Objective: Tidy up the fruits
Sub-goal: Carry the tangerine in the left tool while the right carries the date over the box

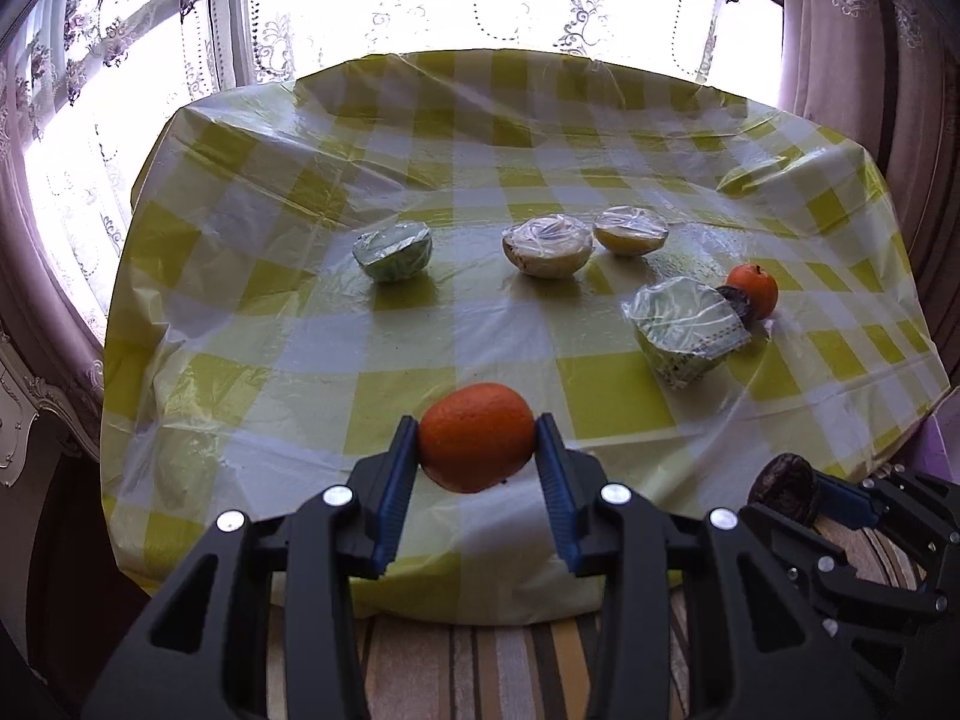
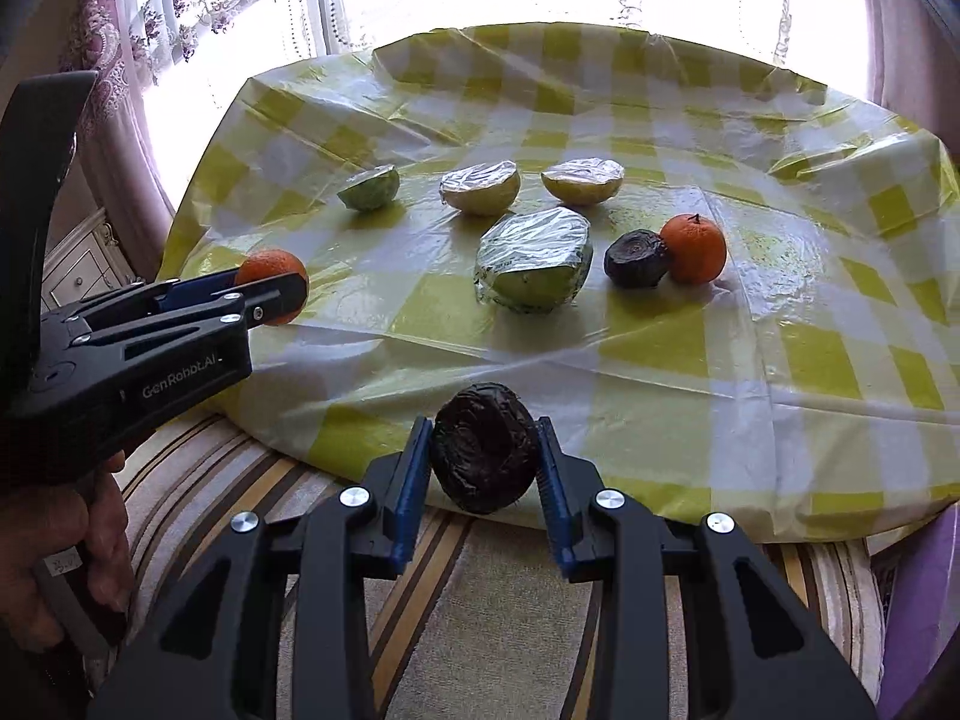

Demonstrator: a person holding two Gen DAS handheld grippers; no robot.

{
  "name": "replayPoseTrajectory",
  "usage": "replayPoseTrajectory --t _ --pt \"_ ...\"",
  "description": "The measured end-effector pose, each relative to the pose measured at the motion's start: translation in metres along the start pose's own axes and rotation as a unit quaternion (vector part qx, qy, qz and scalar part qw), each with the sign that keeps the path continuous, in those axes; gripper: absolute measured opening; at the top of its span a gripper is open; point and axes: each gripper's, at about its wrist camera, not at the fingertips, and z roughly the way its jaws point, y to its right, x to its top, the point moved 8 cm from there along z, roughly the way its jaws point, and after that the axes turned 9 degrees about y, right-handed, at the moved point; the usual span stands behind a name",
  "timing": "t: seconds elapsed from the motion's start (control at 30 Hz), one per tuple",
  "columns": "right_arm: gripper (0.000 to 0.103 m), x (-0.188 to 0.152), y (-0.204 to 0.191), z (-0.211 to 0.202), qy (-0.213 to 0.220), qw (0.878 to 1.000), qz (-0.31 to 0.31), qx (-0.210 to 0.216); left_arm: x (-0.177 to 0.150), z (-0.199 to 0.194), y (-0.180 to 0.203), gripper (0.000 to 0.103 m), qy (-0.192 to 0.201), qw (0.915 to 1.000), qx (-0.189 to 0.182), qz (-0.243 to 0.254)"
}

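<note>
Left fingers (image 1: 403,468) pinch orange (image 1: 476,437) (right: dark fruit (image 2: 483,447)).

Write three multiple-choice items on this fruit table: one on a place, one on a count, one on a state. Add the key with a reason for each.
1. Where does the dark fruit on the table lie?
A. touching the small orange
B. beside the far-left green half
C. on the floor

2. How many plastic-wrapped fruit halves are on the tablecloth?
A. two
B. four
C. six

3. What is the left gripper doing?
A. hanging open
B. shut on nothing
C. shut on an orange

Key: 1 A, the dark fruit leans against the small orange at the right. 2 B, two green and two pale halves show. 3 C, both fingers press the orange's sides, while the right gripper grips another dark fruit.
</note>
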Motion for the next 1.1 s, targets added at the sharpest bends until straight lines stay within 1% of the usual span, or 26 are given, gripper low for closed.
replayPoseTrajectory --t 0.33,0.53,0.67,0.8,0.9,1.1 --pt "0.034 -0.004 0.042 -0.026 0.013 0.999 0.040 -0.021 -0.004 -0.010 0.054 0.040 -0.002 0.9986 -0.037 0.039" --pt "0.034 -0.009 0.072 -0.042 0.014 0.997 0.065 -0.045 -0.004 -0.019 0.089 0.040 0.004 0.9961 -0.064 0.060" --pt "0.034 -0.014 0.096 -0.055 0.016 0.994 0.085 -0.063 -0.006 -0.026 0.118 0.040 0.009 0.9930 -0.087 0.078" --pt "0.034 -0.019 0.122 -0.072 0.022 0.991 0.104 -0.083 -0.008 -0.034 0.152 0.040 0.015 0.9881 -0.117 0.098" --pt "0.034 -0.022 0.145 -0.090 0.031 0.987 0.122 -0.100 -0.012 -0.042 0.181 0.040 0.018 0.9827 -0.145 0.114" --pt "0.034 -0.039 0.206 -0.131 0.042 0.974 0.165 -0.149 -0.022 -0.054 0.234 0.040 0.015 0.9704 -0.189 0.149"
